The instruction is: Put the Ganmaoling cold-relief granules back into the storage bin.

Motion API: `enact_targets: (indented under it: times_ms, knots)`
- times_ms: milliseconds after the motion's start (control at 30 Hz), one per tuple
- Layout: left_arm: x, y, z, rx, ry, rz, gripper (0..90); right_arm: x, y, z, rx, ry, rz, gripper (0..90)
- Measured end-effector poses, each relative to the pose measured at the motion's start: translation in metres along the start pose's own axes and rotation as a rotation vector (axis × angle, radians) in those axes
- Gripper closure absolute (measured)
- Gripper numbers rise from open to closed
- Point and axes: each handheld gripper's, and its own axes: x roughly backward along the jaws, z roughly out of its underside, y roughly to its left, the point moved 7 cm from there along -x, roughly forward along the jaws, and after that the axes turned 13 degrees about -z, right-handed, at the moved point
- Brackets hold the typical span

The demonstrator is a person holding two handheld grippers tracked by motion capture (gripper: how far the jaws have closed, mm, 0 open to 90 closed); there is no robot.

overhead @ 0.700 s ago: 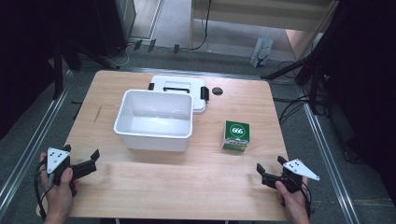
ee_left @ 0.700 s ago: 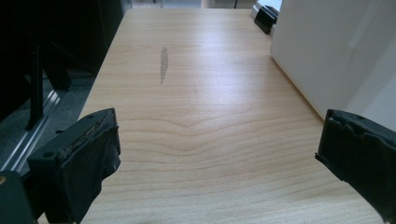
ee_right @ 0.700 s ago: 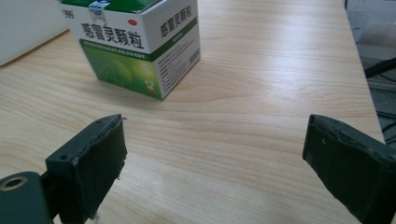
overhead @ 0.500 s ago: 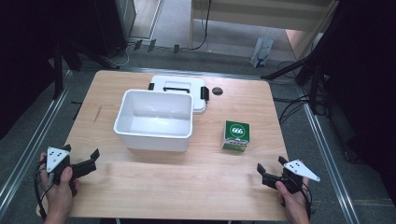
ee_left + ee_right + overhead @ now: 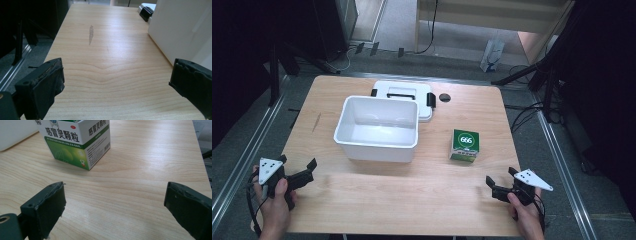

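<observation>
The wooden counter (image 5: 377, 200) carries a white open-topped tub (image 5: 377, 127) at its centre-left. Directly behind the tub, touching or nearly so, lies a flat white lid (image 5: 404, 95) with black latches at either end. A small dark round mark (image 5: 445, 97) sits on the counter just right of the lid. A green and white carton (image 5: 464, 145) stands upright to the right of the tub, apart from it.

The left claw (image 5: 297, 170) is held over the near left corner, jaws spread wide with nothing between them, well short of the tub. The right claw (image 5: 501, 181) is held over the near right corner, likewise spread and empty, near the carton but not touching it.

The left gripper view adds a grey streak (image 5: 91, 31) in the wood grain ahead of the left claw (image 5: 116, 82), the tub's side wall (image 5: 182, 30) close on the right, and one black latch (image 5: 146, 12) beyond.

The right gripper view places the carton (image 5: 77, 142) ahead and left of the right claw (image 5: 115, 212) and resolves printed Chinese characters on its faces, which the high view does not; the high view alone shows "666" on the carton's top.
</observation>
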Motion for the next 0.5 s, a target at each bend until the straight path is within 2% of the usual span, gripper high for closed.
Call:
enact_targets:
  times_ms: [133, 167, 200, 233, 300, 367, 400, 433, 500]
  knots:
    - [-0.002, 0.002, 0.000, 0.025, 0.026, 0.006, 0.0, 0.000, 0.002, 0.000, 0.024, 0.027, 0.002, 3.1]
    - [-0.003, 0.003, 0.001, 0.031, 0.031, 0.013, 0.0, 0.000, 0.002, 0.000, 0.024, 0.027, 0.002, 3.1]
    - [-0.003, 0.003, 0.001, 0.034, 0.034, 0.039, 0.0, 0.000, 0.002, -0.001, 0.028, 0.036, -0.003, 3.1]
    - [-0.004, 0.003, 0.001, 0.045, 0.054, 0.040, 0.0, -0.001, 0.004, -0.003, 0.042, 0.060, -0.012, 3.1]
    - [-0.008, 0.006, 0.002, 0.062, 0.084, 0.007, 0.0, -0.002, 0.005, -0.002, 0.058, 0.104, 0.003, 3.1]
    - [-0.010, 0.008, 0.002, 0.072, 0.093, -0.036, 0.0, -0.006, 0.007, 0.001, 0.081, 0.154, 0.018, 3.1]
    - [-0.011, 0.009, 0.002, 0.076, 0.094, -0.051, 0.0, -0.010, 0.009, 0.003, 0.105, 0.188, 0.010, 3.1]
    - [-0.011, 0.010, 0.001, 0.074, 0.094, -0.063, 0.0, -0.010, 0.009, 0.003, 0.105, 0.188, 0.010, 3.1]
    - [-0.011, 0.010, 0.001, 0.075, 0.090, -0.075, 0.0, -0.013, 0.011, 0.003, 0.126, 0.221, 0.002, 3.1]
